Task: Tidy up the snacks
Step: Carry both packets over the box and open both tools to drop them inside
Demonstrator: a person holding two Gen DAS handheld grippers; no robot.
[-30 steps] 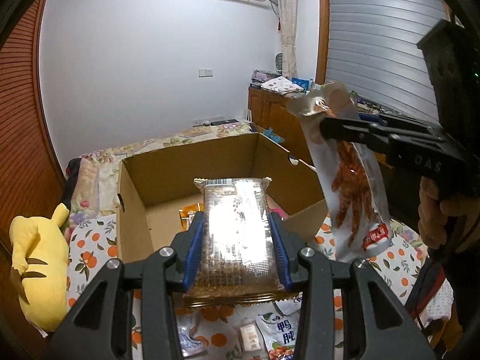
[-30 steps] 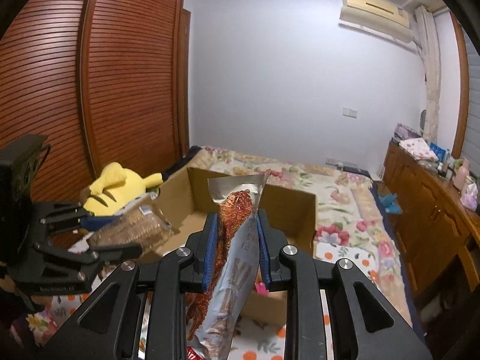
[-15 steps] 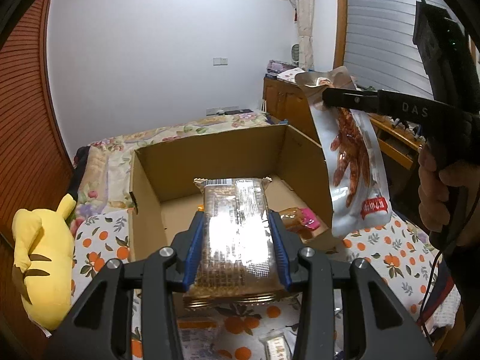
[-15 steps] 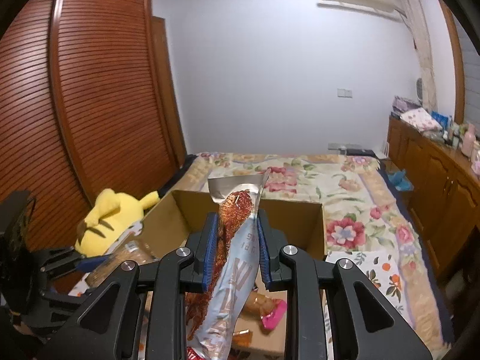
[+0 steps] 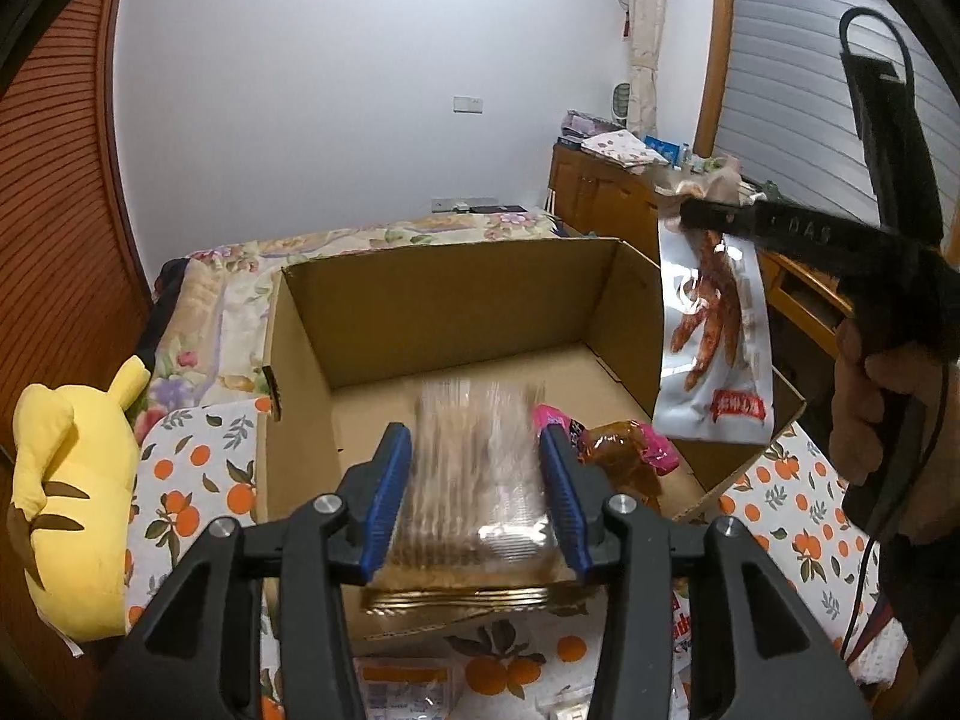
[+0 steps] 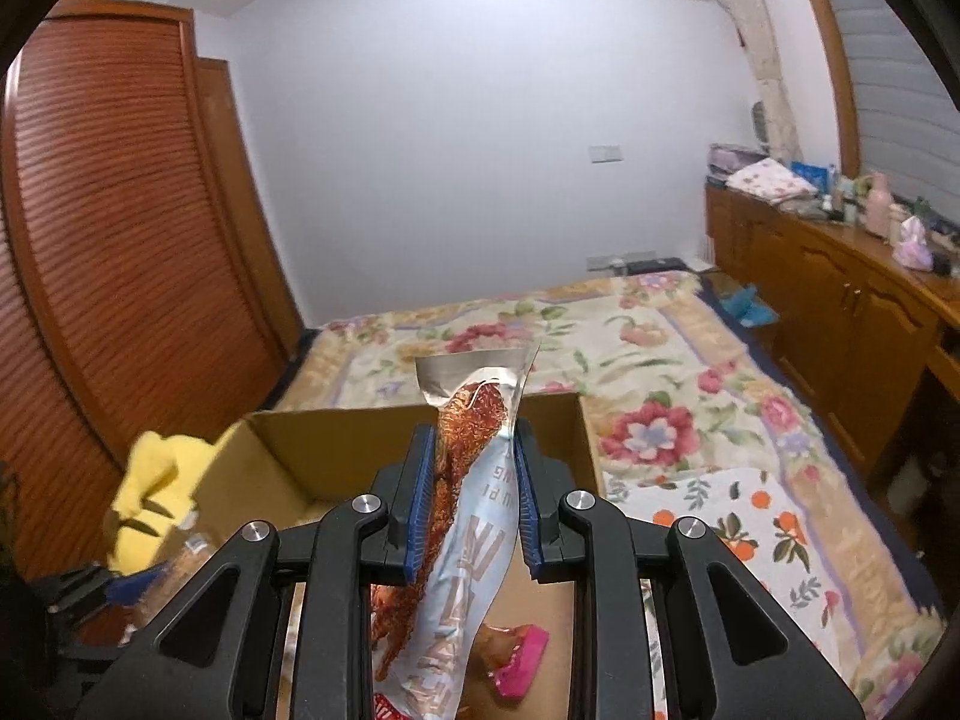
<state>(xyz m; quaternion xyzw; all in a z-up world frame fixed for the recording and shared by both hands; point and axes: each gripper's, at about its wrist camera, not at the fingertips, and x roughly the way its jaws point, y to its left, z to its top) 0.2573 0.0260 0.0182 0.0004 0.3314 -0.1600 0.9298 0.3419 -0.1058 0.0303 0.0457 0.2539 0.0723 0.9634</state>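
I am holding my left hand-held gripper [image 5: 475,495] over the near edge of the open cardboard box [image 5: 456,306], its blue pads pinching a clear packet of brown biscuits [image 5: 474,480] from both sides. The packet is blurred, so I cannot read its print, but it is lying flat between the fingers with its gold-edged end toward me, above the box floor.

My right hand-held gripper [image 6: 471,495] is clamping a silver pouch of red spicy strips [image 6: 462,516] near its top seal; the pouch is hanging down from the pads, and in the left wrist view it is dangling just beside the right wall of the box, over its corner.

Inside the box, a pink-ended wrapped snack [image 5: 624,450] is lying on the floor near the right wall. The box is sitting on an orange-print cloth [image 5: 198,468], with a yellow plush toy [image 5: 66,480] just beside its left side. More packets [image 5: 408,684] are lying on the cloth in front of the box.
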